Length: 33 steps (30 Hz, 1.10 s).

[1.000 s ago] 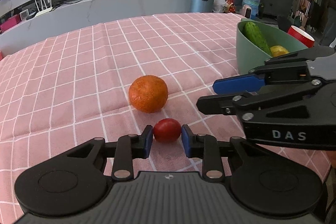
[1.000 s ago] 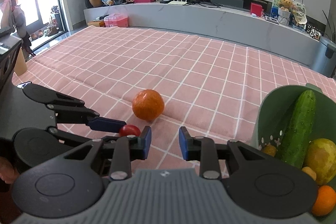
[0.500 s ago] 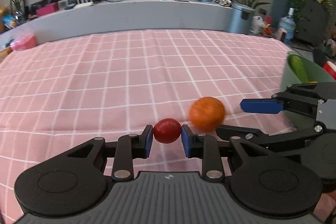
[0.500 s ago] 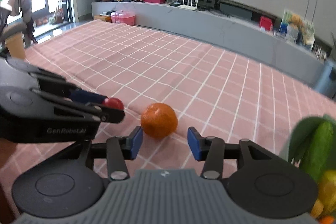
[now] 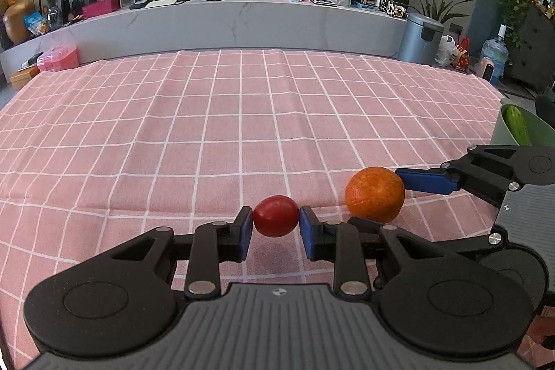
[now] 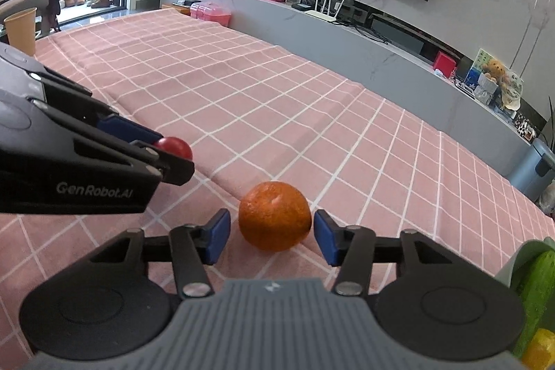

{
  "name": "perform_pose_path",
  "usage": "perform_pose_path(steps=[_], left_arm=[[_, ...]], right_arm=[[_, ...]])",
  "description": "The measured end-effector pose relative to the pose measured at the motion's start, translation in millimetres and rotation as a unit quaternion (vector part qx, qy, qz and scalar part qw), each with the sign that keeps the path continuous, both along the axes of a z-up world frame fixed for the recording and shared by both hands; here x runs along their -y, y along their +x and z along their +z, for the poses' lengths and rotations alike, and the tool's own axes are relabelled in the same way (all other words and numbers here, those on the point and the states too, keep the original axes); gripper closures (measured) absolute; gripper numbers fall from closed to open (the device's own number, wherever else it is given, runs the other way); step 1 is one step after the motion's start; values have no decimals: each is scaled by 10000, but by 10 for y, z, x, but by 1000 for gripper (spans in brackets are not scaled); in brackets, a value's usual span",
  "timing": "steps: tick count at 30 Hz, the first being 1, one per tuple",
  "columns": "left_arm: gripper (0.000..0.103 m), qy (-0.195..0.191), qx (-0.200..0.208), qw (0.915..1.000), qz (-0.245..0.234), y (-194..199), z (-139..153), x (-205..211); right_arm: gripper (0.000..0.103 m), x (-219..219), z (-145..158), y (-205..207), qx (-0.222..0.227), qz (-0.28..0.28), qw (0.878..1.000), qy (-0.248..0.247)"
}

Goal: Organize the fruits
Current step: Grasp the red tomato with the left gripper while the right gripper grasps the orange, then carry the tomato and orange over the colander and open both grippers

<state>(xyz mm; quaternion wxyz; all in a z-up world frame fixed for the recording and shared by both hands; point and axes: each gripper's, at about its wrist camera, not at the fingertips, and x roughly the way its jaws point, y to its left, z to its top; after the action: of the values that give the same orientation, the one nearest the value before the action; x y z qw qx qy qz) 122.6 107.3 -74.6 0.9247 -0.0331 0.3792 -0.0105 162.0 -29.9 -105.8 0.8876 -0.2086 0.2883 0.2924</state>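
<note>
My left gripper (image 5: 276, 227) is shut on a small red tomato (image 5: 276, 215) and holds it above the pink checked tablecloth (image 5: 242, 113); the tomato also shows in the right wrist view (image 6: 175, 146). An orange (image 6: 274, 221) rests on the cloth. My right gripper (image 6: 272, 236) is open with one blue pad on each side of the orange, not pressing it. In the left wrist view the orange (image 5: 375, 194) lies right of the tomato, between the right gripper's fingers (image 5: 425, 181).
A green bowl (image 5: 503, 127) with a cucumber (image 5: 517, 124) stands at the right; its rim (image 6: 513, 269) shows in the right wrist view with the cucumber (image 6: 532, 286) and a yellow fruit (image 6: 541, 349). A grey counter runs behind the table.
My left gripper has lifted the tomato off the cloth and turned left. My right gripper has opened wider and moved in around the orange.
</note>
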Motion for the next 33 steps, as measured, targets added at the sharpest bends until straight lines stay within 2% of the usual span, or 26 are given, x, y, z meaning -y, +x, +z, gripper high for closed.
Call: perform_pose_path(steps=[9,16,27,33], left_arm=[[70,28,63,9999,-116,-51,32,47],[70,28,64,9999,-126,-120,106,91],[70,-262,87,9993,-237,-274,495,259],[70,-543,112,9969,-557,-280,732,472]], right_arm=[[62,23,14,15,-64,-124,9999,87],[63,138,168,-81,-157,-211,9991,330],[63,595,609,-435,-98,-371,9982,461],[63,963,827,-660,-19,-404,9982,448]])
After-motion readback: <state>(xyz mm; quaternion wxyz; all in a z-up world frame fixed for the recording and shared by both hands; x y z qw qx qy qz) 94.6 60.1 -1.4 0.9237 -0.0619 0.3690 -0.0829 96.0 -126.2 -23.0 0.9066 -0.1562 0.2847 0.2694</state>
